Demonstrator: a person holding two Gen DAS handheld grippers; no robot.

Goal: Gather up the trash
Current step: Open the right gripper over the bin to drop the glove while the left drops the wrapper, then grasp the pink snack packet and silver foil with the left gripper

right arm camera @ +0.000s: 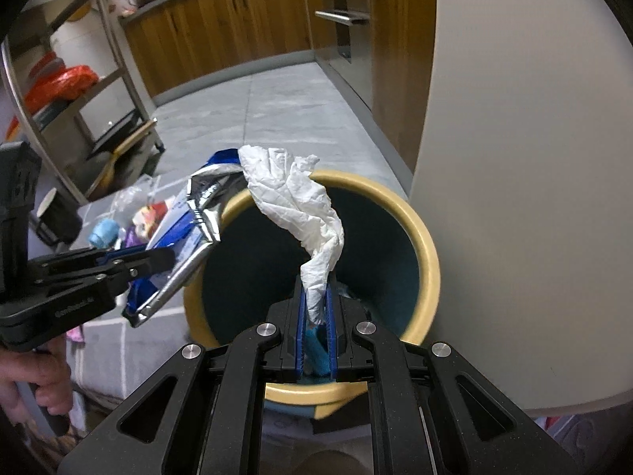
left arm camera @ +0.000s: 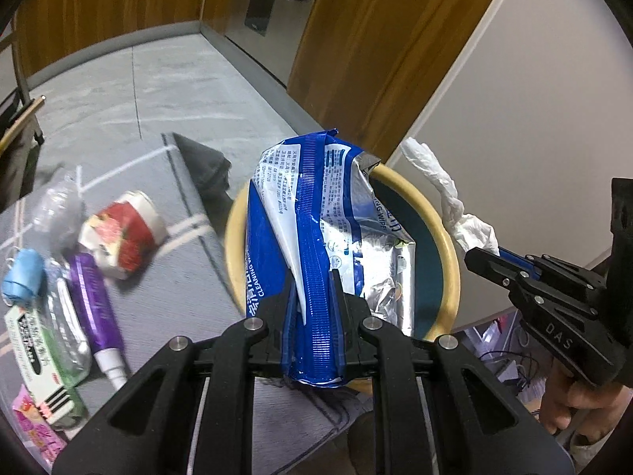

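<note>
A: Left wrist view first. Room and clearances?

B: Grey tiled floor (left arm camera: 118, 91) runs open toward wood cabinets (left arm camera: 107, 4). A round bin (left arm camera: 451, 261), cream rim, dark teal inside, stands by a pale wall panel (left arm camera: 534, 99). The left claw (left arm camera: 314, 297) is closed on a crumpled blue-and-silver wipes packet (left arm camera: 316, 206), held above the bin's near rim.

A: Anything only this view shows?

B: Litter on a grey striped rug (left arm camera: 178, 269): a purple tube (left arm camera: 95, 297), a red-and-white paper cup (left arm camera: 122, 233), a blue roll (left arm camera: 21, 277), a clear plastic bottle (left arm camera: 59, 206).

A: Right wrist view?

B: It looks straight into the bin's mouth (right arm camera: 429, 261). The right claw (right arm camera: 316, 301) is pinched tight on a twisted white tissue (right arm camera: 300, 202), creased and soft, over the opening. A metal rack (right arm camera: 114, 59) at left narrows the floor there. A hand (right arm camera: 35, 380) grips the left claw's handle.
</note>
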